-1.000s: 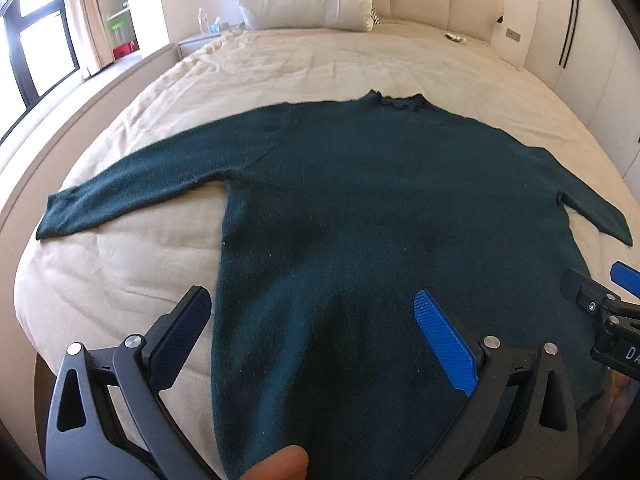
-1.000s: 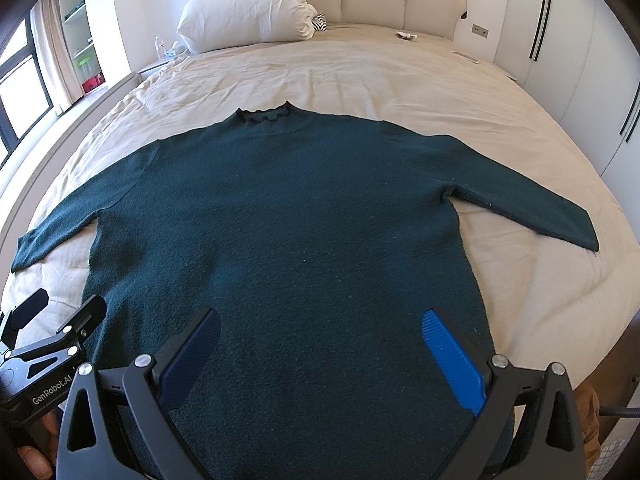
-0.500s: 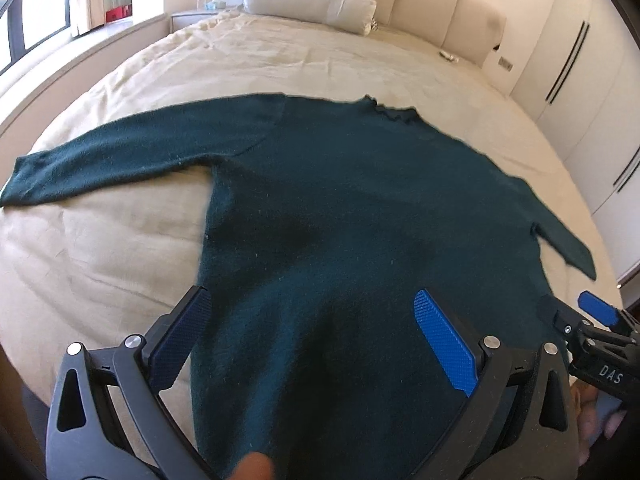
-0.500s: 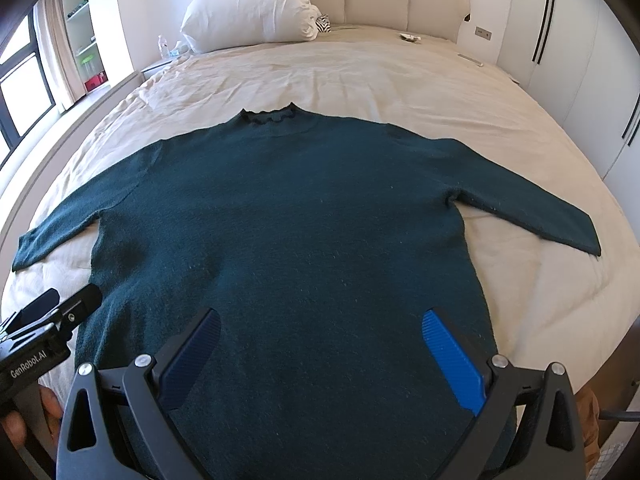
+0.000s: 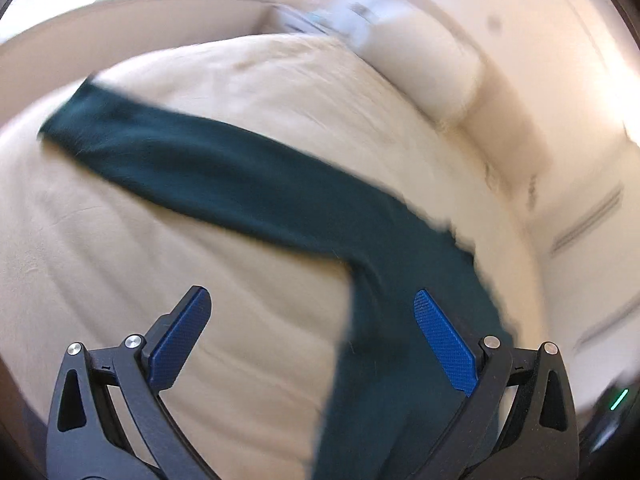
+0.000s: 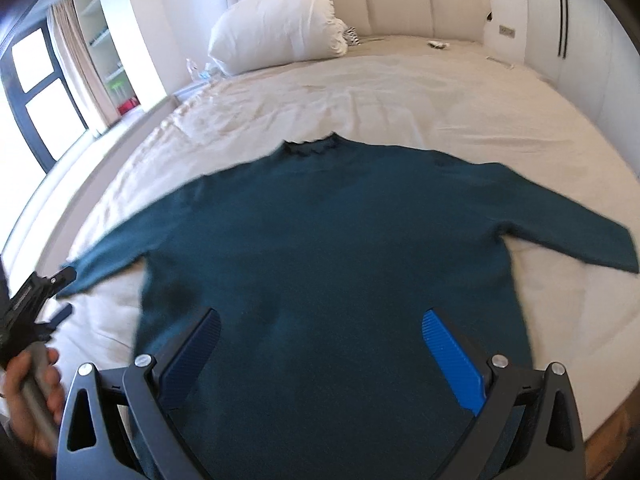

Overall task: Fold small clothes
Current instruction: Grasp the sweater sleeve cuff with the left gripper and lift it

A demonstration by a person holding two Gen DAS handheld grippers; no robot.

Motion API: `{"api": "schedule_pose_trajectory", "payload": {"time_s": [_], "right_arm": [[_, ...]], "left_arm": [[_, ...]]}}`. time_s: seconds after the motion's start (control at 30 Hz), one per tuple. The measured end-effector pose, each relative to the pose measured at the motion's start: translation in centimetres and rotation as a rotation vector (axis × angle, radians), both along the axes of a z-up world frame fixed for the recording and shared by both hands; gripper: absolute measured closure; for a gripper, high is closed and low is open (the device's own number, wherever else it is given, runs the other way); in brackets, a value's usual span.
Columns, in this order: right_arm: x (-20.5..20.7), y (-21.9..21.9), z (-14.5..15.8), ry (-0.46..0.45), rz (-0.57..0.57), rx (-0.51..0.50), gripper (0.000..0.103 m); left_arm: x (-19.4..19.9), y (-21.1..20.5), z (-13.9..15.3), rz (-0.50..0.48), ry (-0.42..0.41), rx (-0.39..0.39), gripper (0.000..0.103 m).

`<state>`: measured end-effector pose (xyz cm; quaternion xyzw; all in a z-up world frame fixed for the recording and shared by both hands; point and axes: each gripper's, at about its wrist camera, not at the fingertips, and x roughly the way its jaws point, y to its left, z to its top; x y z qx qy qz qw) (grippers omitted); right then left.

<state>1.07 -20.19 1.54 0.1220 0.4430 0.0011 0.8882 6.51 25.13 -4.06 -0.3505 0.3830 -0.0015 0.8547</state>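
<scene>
both grippers gape above flat green sweater (image 6: 328, 248).

Bare bed sheet (image 6: 460, 120) open all round green sweater (image 6: 340, 240). White pillow (image 6: 280, 28) against headboard (image 6: 400, 8), well apart from sweater. Left gripper (image 6: 36, 300) beside left sleeve.
</scene>
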Motion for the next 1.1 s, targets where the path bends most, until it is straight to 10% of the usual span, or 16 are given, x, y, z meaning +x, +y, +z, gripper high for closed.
{"api": "schedule_pose_trajectory", "payload": {"time_s": [0.17, 0.67, 0.8, 0.9, 1.1], "right_arm": [[1.6, 0.2, -0.2, -0.006, 0.016, 0.17, 0.001], [4.9, 3.5, -2.2, 0.046, 0.088, 0.248, 0.026], [5.0, 2.5, -2.6, 0.043, 0.068, 0.272, 0.026], [5.1, 1.1, -2.9, 0.043, 0.039, 0.283, 0.027], [5.1, -2.0, -3.8, 0.048, -0.011, 0.311, 0.039]], "left_arm": [[0.2, 11.4, -4.5, 0.284, -0.041, -0.365, 0.004], [1.8, 18.7, -9.2, 0.607, -0.071, -0.585, 0.023], [2.9, 21.4, -9.8, 0.614, -0.061, -0.585, 0.073], [3.3, 21.8, -9.1, 0.599, -0.054, -0.526, 0.083], [9.4, 13.0, -1.0, 0.295, -0.081, -0.083, 0.096]]}}
